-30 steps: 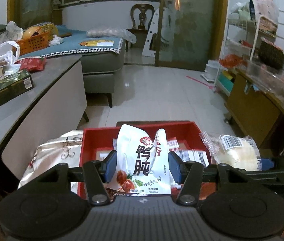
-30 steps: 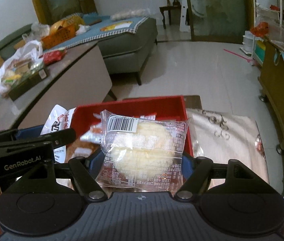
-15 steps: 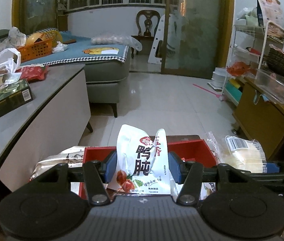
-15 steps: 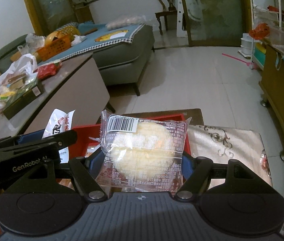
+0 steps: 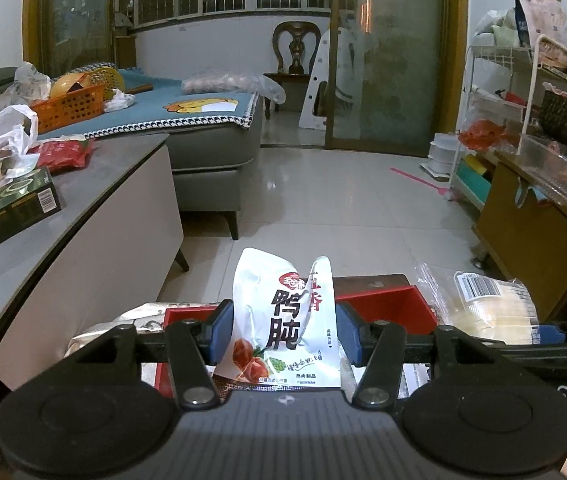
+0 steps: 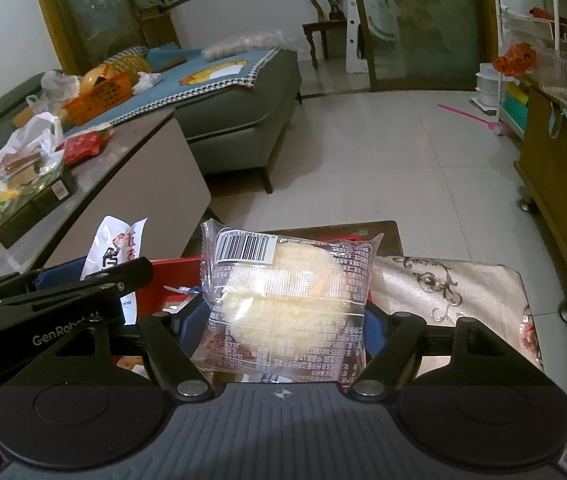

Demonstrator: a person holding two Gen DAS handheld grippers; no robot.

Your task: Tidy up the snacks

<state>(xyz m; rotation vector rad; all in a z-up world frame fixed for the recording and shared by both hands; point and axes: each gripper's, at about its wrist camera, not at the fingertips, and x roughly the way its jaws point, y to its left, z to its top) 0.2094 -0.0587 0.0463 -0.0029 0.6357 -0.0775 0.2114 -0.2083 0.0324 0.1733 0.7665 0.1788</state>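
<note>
My left gripper (image 5: 283, 334) is shut on a white snack pouch (image 5: 289, 316) with black Chinese characters and holds it upright above a red bin (image 5: 379, 308). My right gripper (image 6: 283, 320) is shut on a clear-wrapped pale pastry packet (image 6: 287, 296) with a barcode, also held above the red bin (image 6: 171, 270). The pastry packet also shows at the right of the left wrist view (image 5: 491, 308), and the pouch at the left of the right wrist view (image 6: 117, 246). The bin holds several more snack packets, mostly hidden by the grippers.
The bin stands on a small table with a beige patterned cloth (image 6: 451, 292). A grey counter (image 5: 83, 208) at left carries a green box (image 5: 7, 208), bags and a red packet. A sofa (image 5: 211, 140), a wooden cabinet (image 5: 535, 240) and a tiled floor lie beyond.
Both grippers have risen and tilted up with their packets. The red bin has dropped lower in both views, and more floor and room show.
</note>
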